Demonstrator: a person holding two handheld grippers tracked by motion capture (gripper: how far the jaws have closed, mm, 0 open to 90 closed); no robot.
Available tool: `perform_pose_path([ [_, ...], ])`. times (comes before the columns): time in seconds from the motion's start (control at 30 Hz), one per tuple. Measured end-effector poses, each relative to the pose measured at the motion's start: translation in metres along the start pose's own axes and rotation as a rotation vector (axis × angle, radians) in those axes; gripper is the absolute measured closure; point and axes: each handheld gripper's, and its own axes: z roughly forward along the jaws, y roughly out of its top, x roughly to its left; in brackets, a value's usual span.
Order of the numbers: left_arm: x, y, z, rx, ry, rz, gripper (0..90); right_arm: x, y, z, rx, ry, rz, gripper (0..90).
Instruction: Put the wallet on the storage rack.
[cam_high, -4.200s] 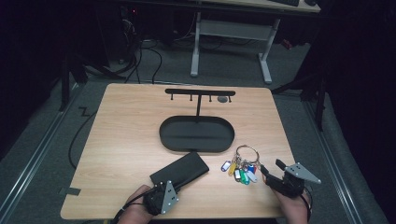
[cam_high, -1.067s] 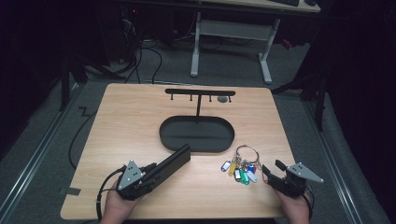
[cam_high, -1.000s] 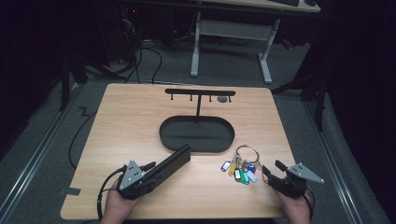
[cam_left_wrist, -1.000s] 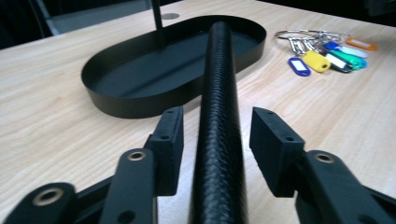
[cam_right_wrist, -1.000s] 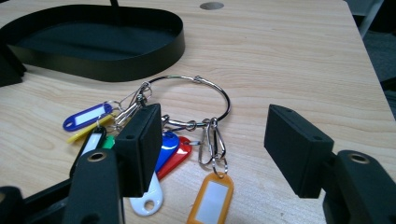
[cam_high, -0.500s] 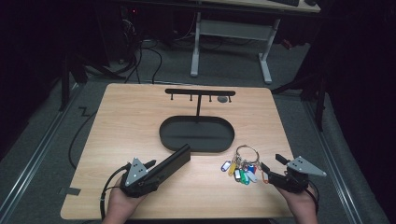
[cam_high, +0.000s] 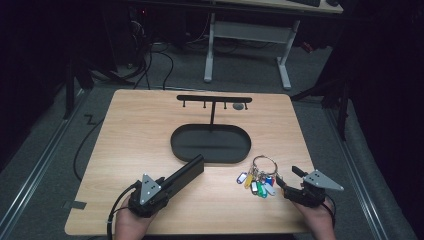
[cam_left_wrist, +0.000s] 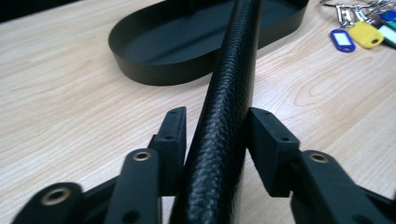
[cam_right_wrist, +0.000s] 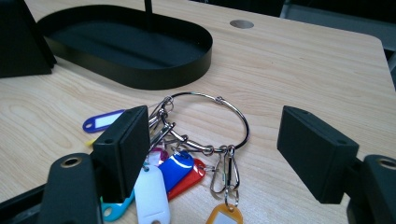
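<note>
Nearest the person, the left gripper (cam_high: 165, 187) holds the black wallet (cam_left_wrist: 229, 98), its jaws clenched on the textured spine so that the wallet stands on edge and points toward the oval tray (cam_high: 210, 144). Four seconds ago the wallet lay flat on the worktop (cam_high: 140, 130) in front of the tray, with the left gripper at its near end; by a second ago it has been gripped, tipped up and swung to the left of that spot, and since then the hand has eased it a little closer to the tray, so that its far tip now sits just short of the tray's near left rim. That suggests the wallet is on its way into the tray, with the lift over the rim not yet made. To the right of the tray's near end, the right gripper (cam_right_wrist: 224, 154) has crept forward over the last half second: its jaws are released and spread wide on either side of the key ring (cam_right_wrist: 205, 123), the left one over the coloured tags (cam_right_wrist: 161, 177), touching nothing that can be seen clearly. The keys lie on the worktop just beside the tray's near right curve. Behind the tray rises the hook stand (cam_high: 214, 100), its hooks bare.
</note>
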Motion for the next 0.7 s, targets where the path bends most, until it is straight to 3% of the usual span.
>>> perform_pose_path([
  [0.07, 0.003, 0.002, -0.001, 0.023, -0.021, -0.004, 61.6, 0.0, 0.0, -0.001, -0.007, -0.01, 0.0, 25.0],
  [0.23, 0.004, 0.008, 0.0, 0.075, -0.059, 0.033, 69.4, -0.009, 0.0, -0.012, -0.061, -0.092, 0.036, 25.2],
  [0.33, 0.004, 0.013, 0.0, 0.111, -0.075, 0.057, 70.3, -0.013, -0.003, -0.011, -0.049, -0.116, 0.058, 25.3],
  [0.5, 0.005, 0.023, 0.002, 0.195, -0.113, 0.075, 69.9, -0.011, -0.005, -0.003, -0.027, -0.087, 0.06, 24.8],
  [0.7, -0.001, 0.038, 0.005, 0.331, -0.102, 0.148, 70.5, -0.005, -0.004, -0.001, -0.03, -0.065, 0.038, 25.1],
])
